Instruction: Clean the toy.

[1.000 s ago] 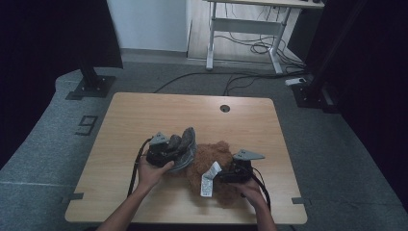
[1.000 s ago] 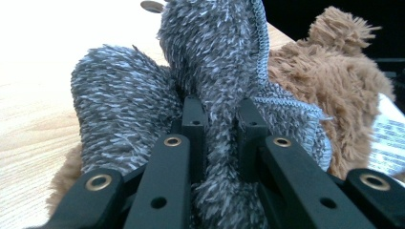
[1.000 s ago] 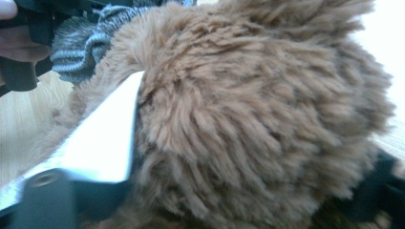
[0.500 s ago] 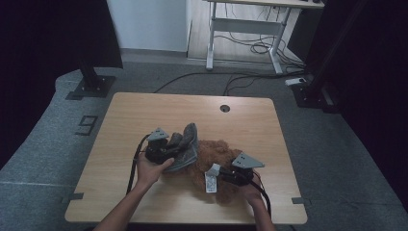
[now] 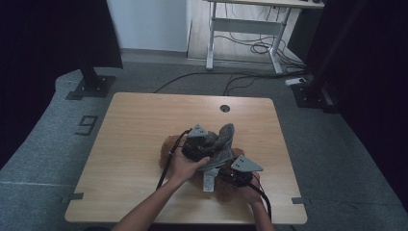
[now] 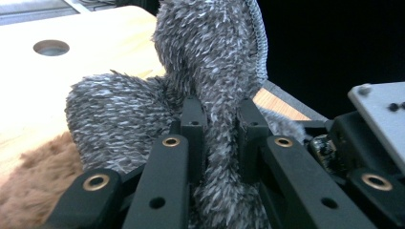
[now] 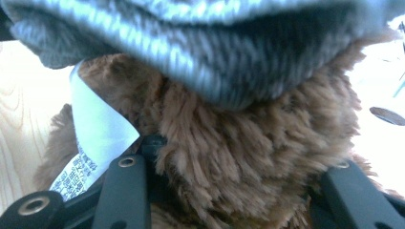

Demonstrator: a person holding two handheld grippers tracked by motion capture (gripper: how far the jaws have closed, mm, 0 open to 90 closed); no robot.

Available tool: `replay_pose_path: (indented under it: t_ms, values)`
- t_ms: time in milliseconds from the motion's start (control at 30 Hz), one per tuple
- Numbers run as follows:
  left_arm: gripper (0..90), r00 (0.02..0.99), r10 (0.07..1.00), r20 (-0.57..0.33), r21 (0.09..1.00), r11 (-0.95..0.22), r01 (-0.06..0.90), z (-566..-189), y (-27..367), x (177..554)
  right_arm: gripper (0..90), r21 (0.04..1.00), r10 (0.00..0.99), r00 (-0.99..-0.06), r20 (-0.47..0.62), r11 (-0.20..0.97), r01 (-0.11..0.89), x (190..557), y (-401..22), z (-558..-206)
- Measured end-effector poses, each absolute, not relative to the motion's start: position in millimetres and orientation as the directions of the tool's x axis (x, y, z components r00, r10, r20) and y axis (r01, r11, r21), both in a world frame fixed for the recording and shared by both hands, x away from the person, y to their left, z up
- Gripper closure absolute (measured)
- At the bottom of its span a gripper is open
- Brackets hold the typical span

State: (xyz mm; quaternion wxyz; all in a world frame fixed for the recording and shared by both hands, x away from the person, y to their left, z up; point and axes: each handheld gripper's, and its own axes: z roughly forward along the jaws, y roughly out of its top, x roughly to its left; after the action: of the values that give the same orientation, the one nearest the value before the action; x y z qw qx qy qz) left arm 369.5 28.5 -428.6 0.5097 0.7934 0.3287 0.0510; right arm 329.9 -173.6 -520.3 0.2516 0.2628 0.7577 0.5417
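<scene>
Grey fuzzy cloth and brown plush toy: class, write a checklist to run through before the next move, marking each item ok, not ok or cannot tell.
1. Left gripper pinches the grey fuzzy cloth: ok, cloth fills the gap between its jaws.
2. Right gripper grips the brown plush toy: ok, its jaws have just been closing and fur is pressed between them.
3. White label is free of the right gripper: cannot tell, it lies against one jaw.
4. Cloth is lifted clear of the toy: not ok, in the right gripper view it drapes over the toy.
5. Table has room beside the toy: ok.
</scene>
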Motion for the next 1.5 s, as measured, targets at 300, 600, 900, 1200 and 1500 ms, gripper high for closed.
replay_pose_path:
  t_ms: [300, 600, 900, 1200, 1500]
  values:
    - [77.4, 0.720, 0.638, -0.273, 0.832, -0.220, 0.510, -438.9, 75.2, 375.3, 49.8, 0.944, 0.646, -0.750, -0.142, 0.317, 0.094, 325.3, -172.6, -518.8]
    - [77.6, 0.664, 0.684, -0.303, 0.832, -0.151, 0.534, -457.2, 131.9, 370.9, 48.9, 0.935, 0.644, -0.751, -0.147, 0.339, 0.107, 322.8, -173.9, -522.8]
    - [77.4, 0.601, 0.740, -0.301, 0.836, -0.098, 0.539, -464.5, 171.0, 367.5, 48.9, 0.935, 0.643, -0.756, -0.122, 0.330, 0.130, 321.4, -177.9, -527.0]
    - [77.7, 0.522, 0.800, -0.294, 0.801, -0.092, 0.592, -486.8, 198.3, 373.1, 48.6, 0.940, 0.635, -0.767, -0.095, 0.311, 0.141, 321.9, -183.5, -530.5]
    - [78.0, 0.499, 0.797, -0.340, 0.776, -0.061, 0.627, -491.9, 206.1, 376.6, 48.3, 0.941, 0.640, -0.764, -0.078, 0.301, 0.156, 323.7, -185.8, -531.5]
